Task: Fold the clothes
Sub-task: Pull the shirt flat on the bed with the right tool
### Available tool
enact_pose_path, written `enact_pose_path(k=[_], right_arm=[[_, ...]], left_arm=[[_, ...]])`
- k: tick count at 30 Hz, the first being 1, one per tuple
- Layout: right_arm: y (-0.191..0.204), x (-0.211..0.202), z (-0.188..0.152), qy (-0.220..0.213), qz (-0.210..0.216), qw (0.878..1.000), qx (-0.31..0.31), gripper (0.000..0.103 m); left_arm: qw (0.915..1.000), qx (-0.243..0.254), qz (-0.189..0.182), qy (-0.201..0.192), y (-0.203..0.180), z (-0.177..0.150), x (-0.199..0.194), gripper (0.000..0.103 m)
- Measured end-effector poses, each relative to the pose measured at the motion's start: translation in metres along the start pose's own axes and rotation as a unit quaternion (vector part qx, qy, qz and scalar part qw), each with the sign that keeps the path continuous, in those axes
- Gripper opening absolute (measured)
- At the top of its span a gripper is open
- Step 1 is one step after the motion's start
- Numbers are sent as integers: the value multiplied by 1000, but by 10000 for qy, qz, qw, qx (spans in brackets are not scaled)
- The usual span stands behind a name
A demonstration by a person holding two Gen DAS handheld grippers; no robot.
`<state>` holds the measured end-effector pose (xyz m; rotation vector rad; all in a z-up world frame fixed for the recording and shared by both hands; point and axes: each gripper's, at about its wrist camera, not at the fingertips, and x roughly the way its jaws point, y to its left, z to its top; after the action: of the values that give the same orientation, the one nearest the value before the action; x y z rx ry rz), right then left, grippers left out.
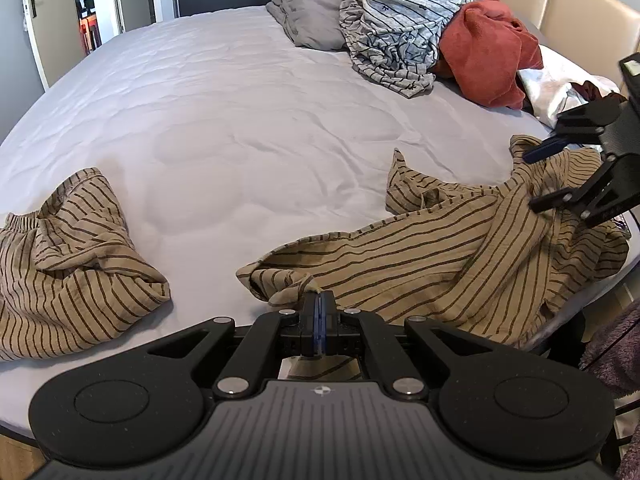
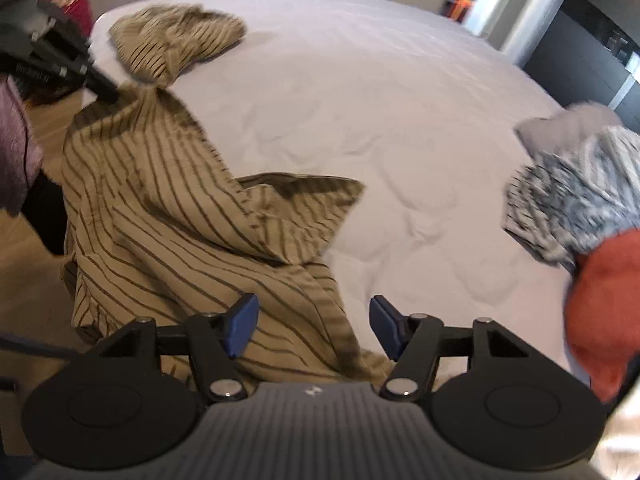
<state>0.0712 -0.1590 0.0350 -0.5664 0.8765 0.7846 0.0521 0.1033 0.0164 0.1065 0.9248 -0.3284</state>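
A tan shirt with dark stripes (image 1: pixel 420 264) lies crumpled along the near right side of the white bed (image 1: pixel 220 120). My left gripper (image 1: pixel 319 300) is shut on a bunched corner of that shirt. In the right wrist view the same left gripper (image 2: pixel 110 94) pinches the shirt (image 2: pixel 160 216) at its far corner. My right gripper (image 2: pixel 314 328) stands open above the shirt's near end; cloth lies under and between the blue pads (image 2: pixel 242 326), which do not press on it. From the left wrist view the right gripper (image 1: pixel 536 178) hovers open over the shirt's right end.
A second tan striped garment (image 1: pixel 68 264) lies at the left. A heap of grey striped clothes (image 1: pixel 396 36), a rust-red towel (image 1: pixel 488 52) and a grey pillow (image 1: pixel 308 12) sit near the beige headboard (image 1: pixel 560 4). The bed's edge and wooden floor (image 2: pixel 28 264) are close by.
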Motion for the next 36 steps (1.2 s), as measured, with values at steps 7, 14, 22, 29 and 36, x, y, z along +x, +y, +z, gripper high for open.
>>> enact_pose_path(k=[7,14,22,29,36], right_arm=[[6,18,-1,470,266,9984,-181,11],[-19,-46,-20,-144,-632,9967,498,5],[-52,-103,-83,-41,-1623,9739,1587,4],[-54,-107,-143,500,-1344,9684,2039,4],[-53,-86,-163,1061,-1272,9596,2275,4]], left_arm=[[10000,-79,36,-45,7,0,-2,0],[9994,-63,-283,-192,3,0,-8,0],[9948,561,-760,-368,-25,0,-13,1],[9979,404,-408,-290,-22,7,3,44],[9952,845,-478,110,-47,13,30,46]])
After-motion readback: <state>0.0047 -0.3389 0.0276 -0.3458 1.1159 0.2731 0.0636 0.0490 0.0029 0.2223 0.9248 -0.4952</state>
